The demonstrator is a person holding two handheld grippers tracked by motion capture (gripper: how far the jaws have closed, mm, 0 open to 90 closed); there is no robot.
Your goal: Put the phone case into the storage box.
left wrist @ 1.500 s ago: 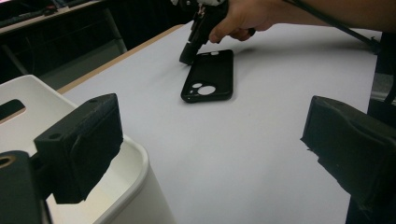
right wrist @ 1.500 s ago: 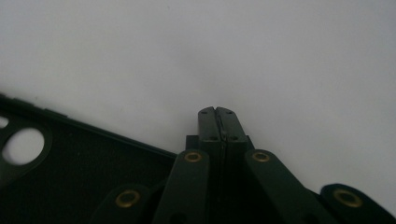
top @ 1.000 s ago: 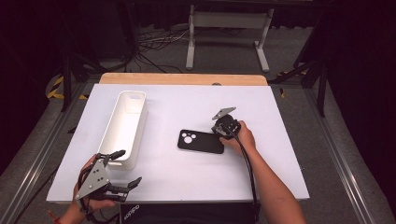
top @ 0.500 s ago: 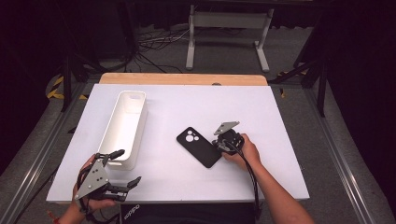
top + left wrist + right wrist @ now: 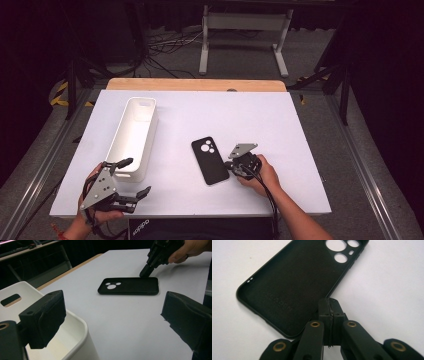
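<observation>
A black phone case (image 5: pixel 210 160) lies hollow side up on the white table (image 5: pixel 300 130), its camera holes toward the far side. My right gripper (image 5: pixel 229 165) is shut, with its tips against the case's right long edge near the near end. In the right gripper view the shut pads (image 5: pixel 329 305) sit at the case (image 5: pixel 297 282) rim; whether they pinch the wall I cannot tell. My left gripper (image 5: pixel 132 177) is open near the front left corner, at the near end of the white bin (image 5: pixel 132 135). The left gripper view shows the case (image 5: pixel 128 286) and right gripper (image 5: pixel 146 271) beyond.
The long white bin (image 5: pixel 62 340) stands lengthwise on the left half of the table and looks empty. A wooden strip (image 5: pixel 195 84) runs along the table's far edge. Beyond it are cables and a metal stand (image 5: pixel 240 30) on the floor.
The phone case has swung from lying crosswise to lying lengthwise and slid a little toward the near edge. My right gripper moved toward the near edge with it. The left gripper stayed put.
</observation>
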